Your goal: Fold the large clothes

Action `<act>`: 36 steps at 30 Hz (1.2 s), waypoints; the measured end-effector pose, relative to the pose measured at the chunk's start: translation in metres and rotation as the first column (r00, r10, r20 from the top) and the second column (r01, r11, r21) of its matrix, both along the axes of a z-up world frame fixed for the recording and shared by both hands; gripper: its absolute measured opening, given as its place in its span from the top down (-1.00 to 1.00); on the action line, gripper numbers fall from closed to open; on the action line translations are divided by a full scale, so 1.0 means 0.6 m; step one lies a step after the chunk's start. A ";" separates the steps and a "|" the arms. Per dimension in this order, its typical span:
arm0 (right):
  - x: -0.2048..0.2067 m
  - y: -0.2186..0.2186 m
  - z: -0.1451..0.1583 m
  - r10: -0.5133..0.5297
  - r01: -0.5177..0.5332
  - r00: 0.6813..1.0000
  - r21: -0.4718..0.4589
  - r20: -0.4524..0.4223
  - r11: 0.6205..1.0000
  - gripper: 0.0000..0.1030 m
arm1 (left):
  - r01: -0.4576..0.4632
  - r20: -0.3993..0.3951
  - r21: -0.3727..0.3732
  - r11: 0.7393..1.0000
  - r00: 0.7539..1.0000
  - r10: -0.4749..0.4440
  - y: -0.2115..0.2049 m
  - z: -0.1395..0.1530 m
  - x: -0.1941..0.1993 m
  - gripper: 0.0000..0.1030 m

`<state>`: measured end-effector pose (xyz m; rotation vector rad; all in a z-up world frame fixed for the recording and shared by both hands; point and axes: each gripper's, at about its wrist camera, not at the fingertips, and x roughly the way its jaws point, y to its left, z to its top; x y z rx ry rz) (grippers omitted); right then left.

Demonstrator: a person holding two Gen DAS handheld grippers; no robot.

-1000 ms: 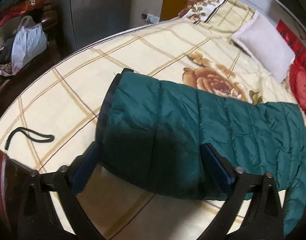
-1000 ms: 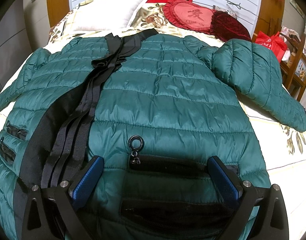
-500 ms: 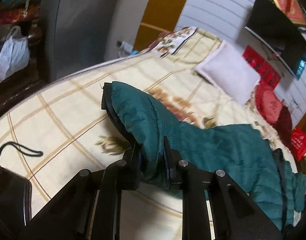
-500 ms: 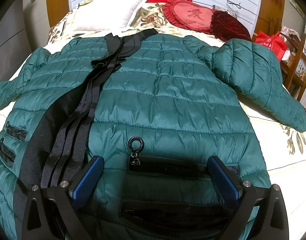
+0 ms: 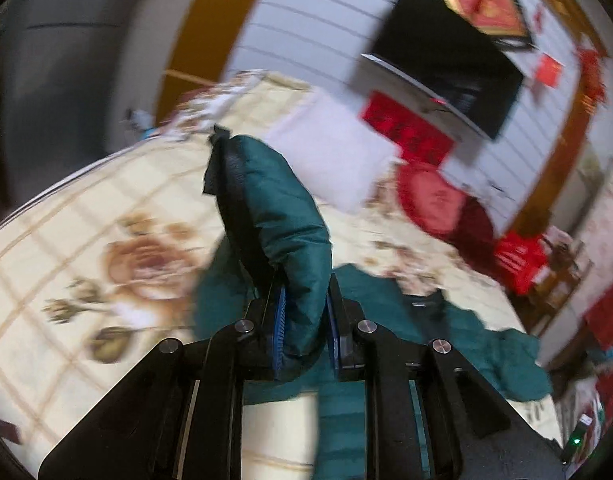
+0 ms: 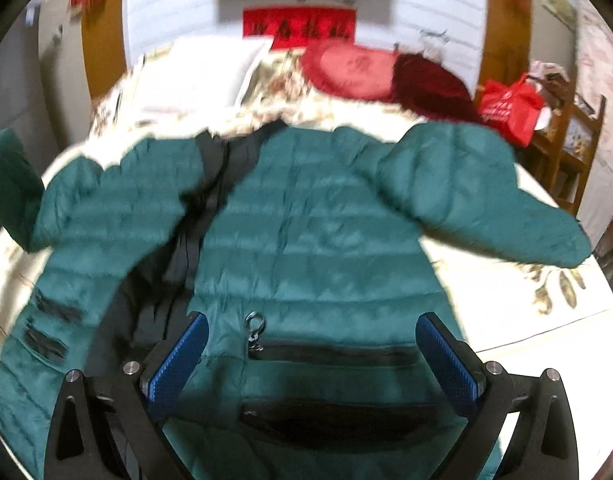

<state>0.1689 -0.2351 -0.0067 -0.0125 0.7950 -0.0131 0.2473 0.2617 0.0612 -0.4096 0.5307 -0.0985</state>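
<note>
Bedroom in a home. Bed [image 6: 546, 316] fills most of both views, covered in a cream checked sheet with brown flower print. White pillow [image 6: 202, 72] and red round cushion [image 6: 350, 70] at its head, upper centre of the right wrist view. Wall-mounted black TV [image 5: 446, 52] upper right in the left wrist view, red banner [image 6: 298, 28] with characters under it. Red shopping bag [image 6: 510, 108] on a wooden chair [image 6: 566, 152] at right edge.

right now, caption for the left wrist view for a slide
Left gripper shut on the green jacket's sleeve, lifted above the floral bedspread.
</note>
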 end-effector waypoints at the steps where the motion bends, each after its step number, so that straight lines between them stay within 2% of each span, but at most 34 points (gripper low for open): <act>1: -0.005 -0.010 0.005 -0.011 0.011 1.000 -0.001 0.003 1.000 -1.00 | 0.027 0.009 0.004 1.000 1.000 -0.027 -0.027 0.010 0.006 0.69; 4: -0.015 -0.038 0.013 -0.041 0.041 0.999 0.004 0.005 0.999 -1.00 | 0.130 0.035 0.022 0.991 0.991 -0.131 -0.133 0.039 0.027 0.69; 10: -0.040 -0.082 0.023 -0.091 0.091 0.996 -0.035 0.011 0.995 -1.00 | 0.271 0.017 0.031 0.962 0.962 -0.272 -0.302 0.043 0.071 0.69; 14: -0.052 -0.100 0.019 -0.101 0.100 0.995 -0.086 -0.001 0.991 -1.00 | 0.347 -0.019 0.025 0.937 0.938 -0.347 -0.404 0.016 0.099 0.69; 22: -0.061 -0.131 0.020 -0.109 0.108 0.994 -0.051 -0.011 0.993 -1.00 | 0.442 -0.109 -0.059 0.895 0.888 -0.446 -0.566 -0.074 0.141 0.69; 25: -0.063 -0.139 0.018 -0.110 0.109 0.994 -0.052 -0.022 0.993 -1.00 | 0.462 -0.144 -0.083 0.883 0.871 -0.470 -0.595 -0.108 0.148 0.69; 30: -0.059 -0.152 0.008 -0.115 0.112 0.992 -0.062 -0.045 0.992 -1.00 | 0.464 -0.213 -0.086 0.882 0.856 -0.471 -0.613 -0.152 0.154 0.69; 34: -0.055 -0.163 0.008 -0.148 0.147 0.988 -0.027 -0.047 0.989 -1.00 | 0.425 -0.218 -0.089 0.901 0.874 -0.434 -0.565 -0.149 0.142 0.69; 36: -0.051 -0.157 0.010 -0.152 0.151 0.987 -0.025 -0.043 0.988 -1.00 | 0.400 -0.221 -0.061 0.914 0.888 -0.403 -0.531 -0.143 0.138 0.69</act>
